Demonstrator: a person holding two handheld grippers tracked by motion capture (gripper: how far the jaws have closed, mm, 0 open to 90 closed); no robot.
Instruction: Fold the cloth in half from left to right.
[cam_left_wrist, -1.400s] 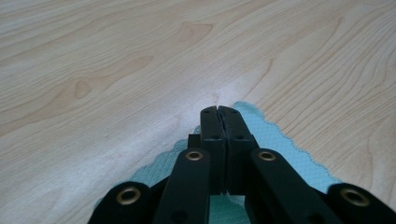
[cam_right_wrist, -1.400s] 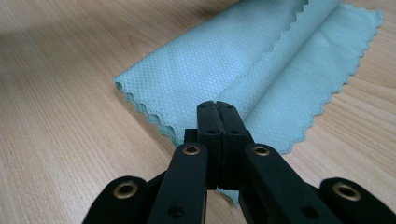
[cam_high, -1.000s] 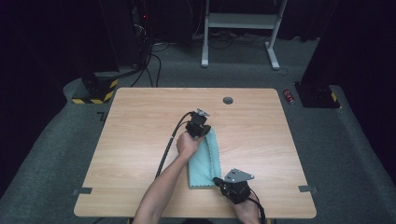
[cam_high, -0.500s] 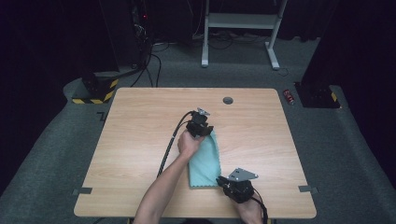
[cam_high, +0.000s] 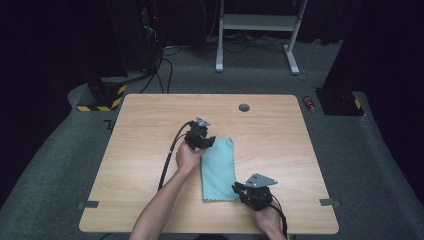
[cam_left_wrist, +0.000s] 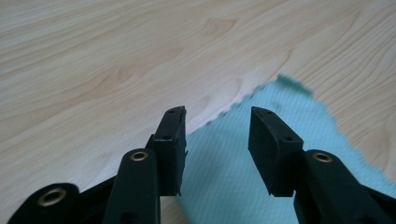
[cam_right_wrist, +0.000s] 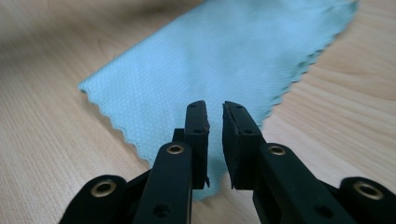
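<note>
Cloth (cam_high: 219, 170), a light teal rectangle folded narrow with pinked edges, lies flat on the wooden table (cam_high: 150, 130), its long side running away from the person, a little toward the near side of the tabletop's middle. At the cloth's far left corner hovers the left gripper (cam_high: 206, 143); its jaws have just been opening and now stand well apart, with nothing pinched between them. In the left gripper view (cam_left_wrist: 215, 135) the cloth's zigzag edge runs beneath the gap, the pads clear of the fabric. At the cloth's near right corner sits the right gripper (cam_high: 239, 189), its jaws parted by a narrow slit after opening a little; in the right gripper view (cam_right_wrist: 215, 140) no fabric is caught in that slit, and the cloth spreads out beyond the tips. Each gripper's black cable trails back from the cloth along the person's forearm. Far beyond the cloth, near the table's far edge, is a round dark grommet (cam_high: 244, 107). Off the table, past its far right corner from the cloth, a small red can (cam_high: 310, 103) lies on the grey floor.
</note>
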